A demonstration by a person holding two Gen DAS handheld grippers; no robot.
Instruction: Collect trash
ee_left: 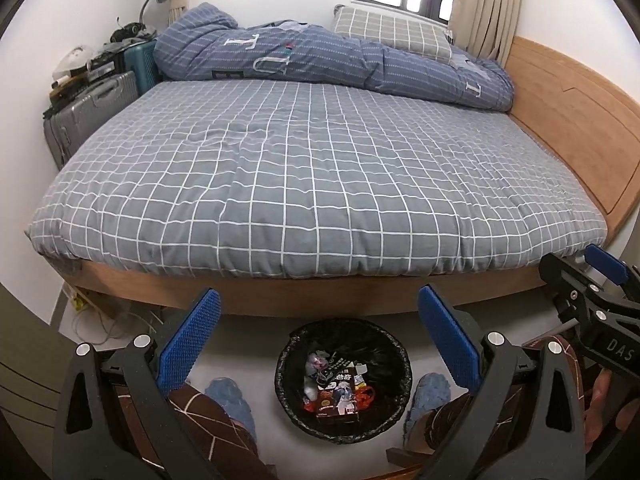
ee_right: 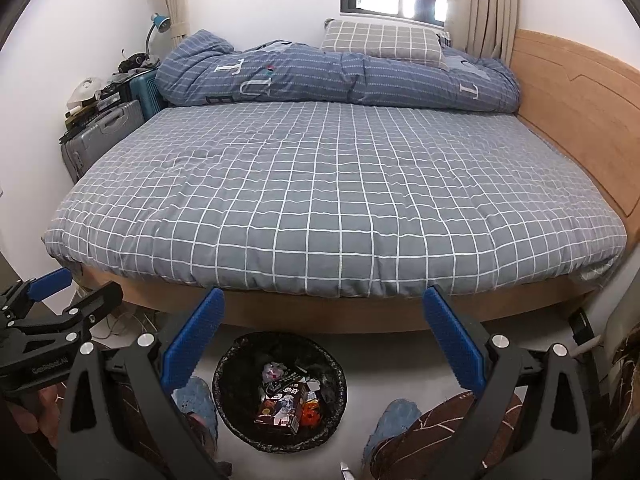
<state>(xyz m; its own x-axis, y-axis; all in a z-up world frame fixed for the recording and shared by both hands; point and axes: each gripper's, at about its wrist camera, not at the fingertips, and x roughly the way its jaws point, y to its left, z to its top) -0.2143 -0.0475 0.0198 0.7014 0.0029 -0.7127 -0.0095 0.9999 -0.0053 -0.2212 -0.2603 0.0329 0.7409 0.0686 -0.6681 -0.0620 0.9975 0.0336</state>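
Note:
A round bin with a black liner (ee_left: 385,350) (ee_right: 245,354) stands on the floor by the bed's foot, between the person's feet. Inside lie a dark snack box (ee_left: 338,398) (ee_right: 282,404), an orange wrapper (ee_left: 366,394) (ee_right: 310,410) and other scraps. My left gripper (ee_left: 318,300) is open above the bin, its blue pads wide apart with nothing between them. My right gripper (ee_right: 324,300) is open and empty too, at the same height. Each gripper shows at the edge of the other's view: the right gripper (ee_left: 576,266) on the right, the left gripper (ee_right: 80,286) on the left.
A bed with a grey checked sheet (ee_left: 320,168) fills the room ahead, with a rolled blue duvet (ee_left: 320,60) and a pillow (ee_left: 392,34) at the far side. A wooden headboard (ee_left: 580,120) runs on the right. Suitcases (ee_left: 92,112) stand far left. Blue slippers (ee_left: 230,398) flank the bin; cables (ee_left: 108,320) lie on the floor.

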